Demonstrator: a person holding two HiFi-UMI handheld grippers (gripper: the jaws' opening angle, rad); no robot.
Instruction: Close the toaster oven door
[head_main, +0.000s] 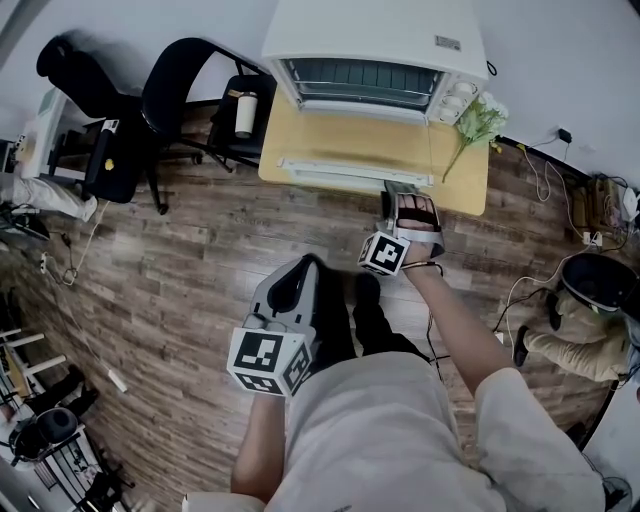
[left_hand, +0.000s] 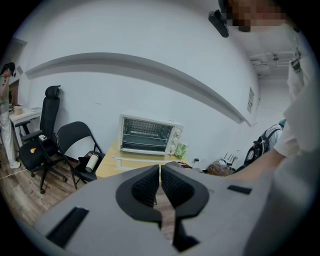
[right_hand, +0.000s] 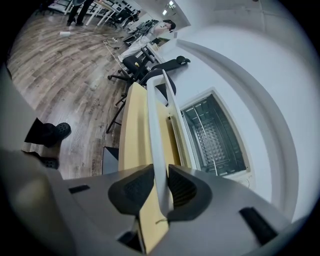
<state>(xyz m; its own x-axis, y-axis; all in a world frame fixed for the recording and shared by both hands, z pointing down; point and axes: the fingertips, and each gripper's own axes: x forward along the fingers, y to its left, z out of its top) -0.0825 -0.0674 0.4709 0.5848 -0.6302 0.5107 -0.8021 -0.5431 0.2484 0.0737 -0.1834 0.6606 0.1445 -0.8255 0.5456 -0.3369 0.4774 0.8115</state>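
The bench (head_main: 455, 170) fills the upper centre of the head view, carrying the white toaster oven (head_main: 372, 45). Its door (head_main: 350, 150) lies open, dropped toward the frame's bottom. The right gripper (right_hand: 161, 187) clamps the door's white handle (right_hand: 154, 125). The left gripper (left_hand: 160, 182), lower left of centre, is closed on nothing.

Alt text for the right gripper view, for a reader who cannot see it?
The right gripper grips the white door handle of the open toaster oven, which stands on a wooden table. Black chairs and wood floor lie beyond.
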